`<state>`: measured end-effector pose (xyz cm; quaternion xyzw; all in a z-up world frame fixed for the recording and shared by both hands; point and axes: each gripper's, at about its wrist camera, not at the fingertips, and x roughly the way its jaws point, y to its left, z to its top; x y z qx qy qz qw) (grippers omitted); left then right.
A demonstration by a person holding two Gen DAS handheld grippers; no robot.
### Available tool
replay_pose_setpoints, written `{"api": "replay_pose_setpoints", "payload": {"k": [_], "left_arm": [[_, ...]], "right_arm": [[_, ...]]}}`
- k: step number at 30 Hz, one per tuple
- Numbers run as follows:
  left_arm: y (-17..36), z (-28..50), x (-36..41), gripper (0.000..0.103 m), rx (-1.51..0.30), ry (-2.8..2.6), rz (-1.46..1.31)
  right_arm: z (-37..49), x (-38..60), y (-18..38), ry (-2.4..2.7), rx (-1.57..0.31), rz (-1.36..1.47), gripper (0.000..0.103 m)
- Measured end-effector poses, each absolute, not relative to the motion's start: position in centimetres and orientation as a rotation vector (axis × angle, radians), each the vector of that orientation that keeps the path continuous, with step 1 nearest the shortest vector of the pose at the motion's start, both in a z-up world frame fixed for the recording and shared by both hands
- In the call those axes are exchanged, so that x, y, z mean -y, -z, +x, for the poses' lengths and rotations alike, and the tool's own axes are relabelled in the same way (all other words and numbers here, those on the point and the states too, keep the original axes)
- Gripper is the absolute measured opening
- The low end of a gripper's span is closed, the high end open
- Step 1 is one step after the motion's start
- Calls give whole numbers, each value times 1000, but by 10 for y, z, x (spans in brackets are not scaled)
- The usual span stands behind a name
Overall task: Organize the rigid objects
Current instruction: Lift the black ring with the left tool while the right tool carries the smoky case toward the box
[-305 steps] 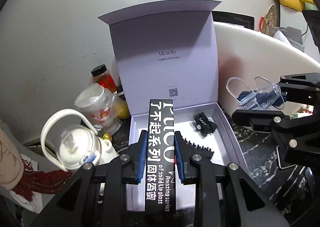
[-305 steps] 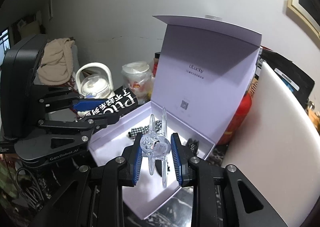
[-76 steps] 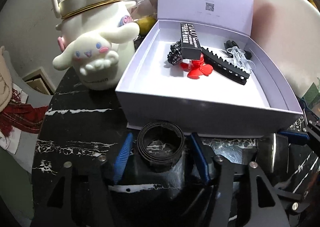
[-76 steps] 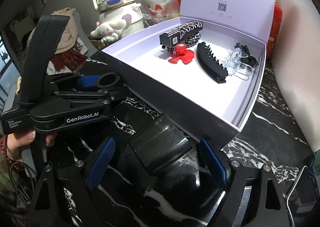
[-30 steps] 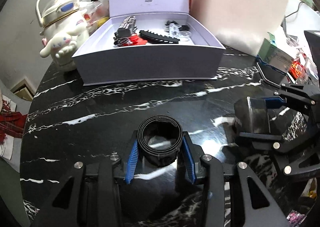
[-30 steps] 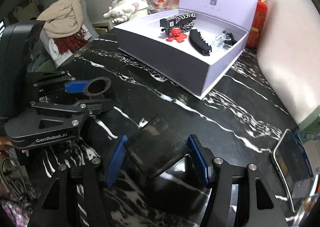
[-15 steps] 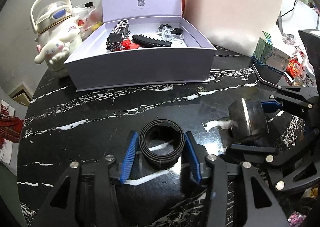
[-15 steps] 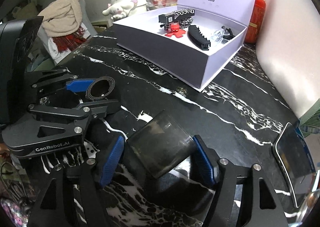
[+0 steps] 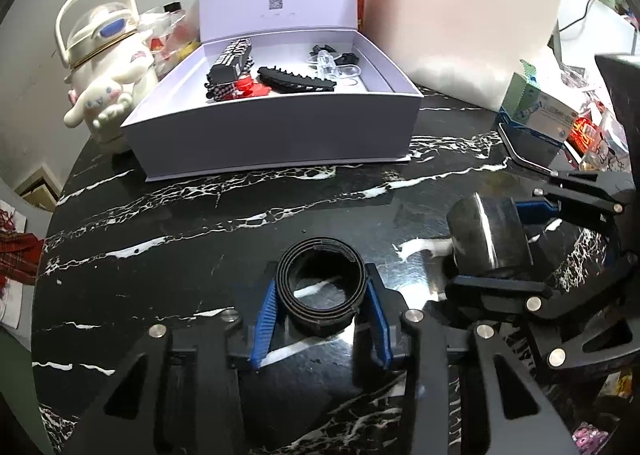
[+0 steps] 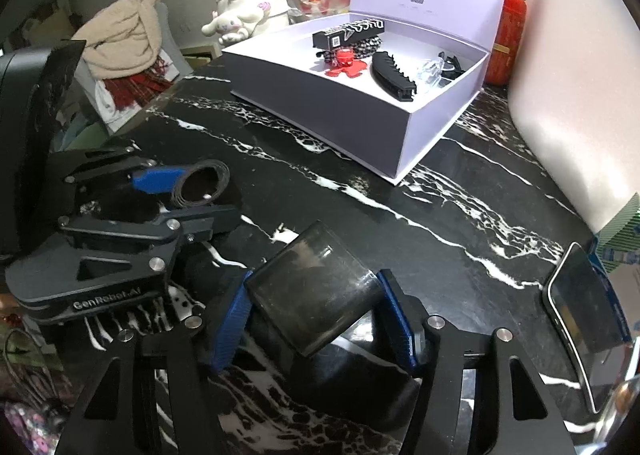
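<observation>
Closest to the left wrist camera, the left gripper [image 9: 322,321] holds a coiled black ring [image 9: 322,281] between its blue fingers [image 9: 265,321], which are closed partway until both pads press the ring's sides. Beside it, the right gripper [image 10: 316,321] clamps a dark smoky cup [image 10: 316,291] tilted on its side, its fingers spread wide around the cup's walls. A second ago both pieces sat lower and nearer the cameras; since then they have come up off the black marble table [image 9: 180,223] and tipped forward a little, and the box looks slightly closer. That suggests both pickups are done and the carry toward the box is under way.

Across a stretch of bare table stands the open lilac box [image 9: 276,127], well apart from both grippers, lid upright. Inside it lie a black carton [image 9: 232,61], a red piece [image 9: 246,87], a black toothed clip [image 9: 294,81] and a clear clip [image 9: 330,63]. The near part of the box floor is bare, so that is probably where the ring and cup can go. A phone [image 10: 580,319] lies at the table's right edge, near the right gripper, and a white character kettle [image 9: 106,67] stands left of the box.
</observation>
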<state>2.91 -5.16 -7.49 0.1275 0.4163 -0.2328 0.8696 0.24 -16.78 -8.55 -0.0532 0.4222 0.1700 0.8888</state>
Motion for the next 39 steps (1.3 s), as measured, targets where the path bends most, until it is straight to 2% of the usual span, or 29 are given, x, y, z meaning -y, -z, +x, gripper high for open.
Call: {"api": "replay_pose_setpoints", "payload": {"k": [18,39], "left_arm": [[38,25,49,40,-813,475,266],[-35,48,48,40,-717,463,240]], "right_arm": [[-4,164,56,-378,-821,-128,62],[7,166,-17,-431,-680,-158,62]]}}
